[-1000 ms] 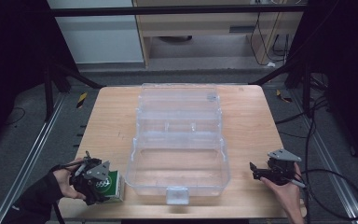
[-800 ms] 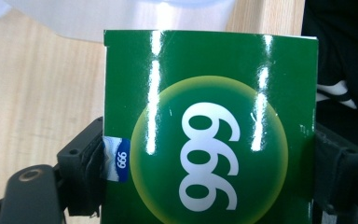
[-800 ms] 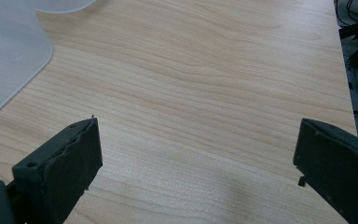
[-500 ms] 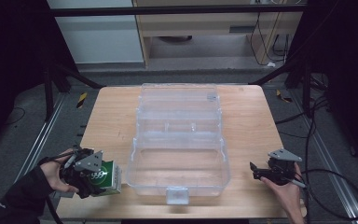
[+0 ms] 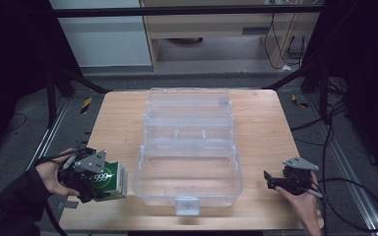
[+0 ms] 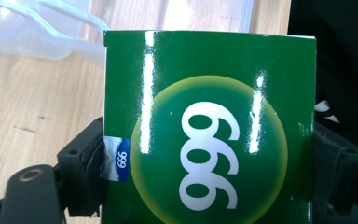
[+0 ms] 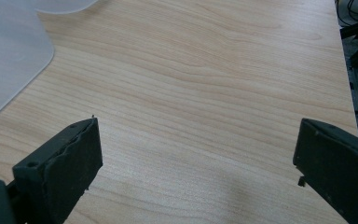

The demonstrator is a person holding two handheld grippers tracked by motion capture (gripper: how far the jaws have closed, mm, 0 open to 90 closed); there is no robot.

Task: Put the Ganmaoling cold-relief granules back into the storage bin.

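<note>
A: Item one, left gripper (image 5: pixel 96 179)?
B: Jaws clamped on a green box (image 5: pixel 109 179), one against each side, at the table's (image 5: pixel 118 123) near left corner, just beside the clear plastic case (image 5: pixel 189 147).
A: Box finish?
B: Glossy green, yellow-rimmed disc, white "999" upside down in the left gripper view (image 6: pixel 209 126).
A: Item two, right gripper (image 5: pixel 270 181)?
B: Jaws apart, nothing between them, over bare wood right of the case, well apart from the box.

An open storage case (image 5: pixel 189 147) sits mid-worktop (image 5: pixel 261 123), lid part behind its tray. Just left of the tray's near corner is a box (image 5: pixel 109 179) (clamped in the left gripper (image 5: pixel 89 178)); the right gripper (image 5: pixel 275 181) sits to the right, apart from the case.
</note>
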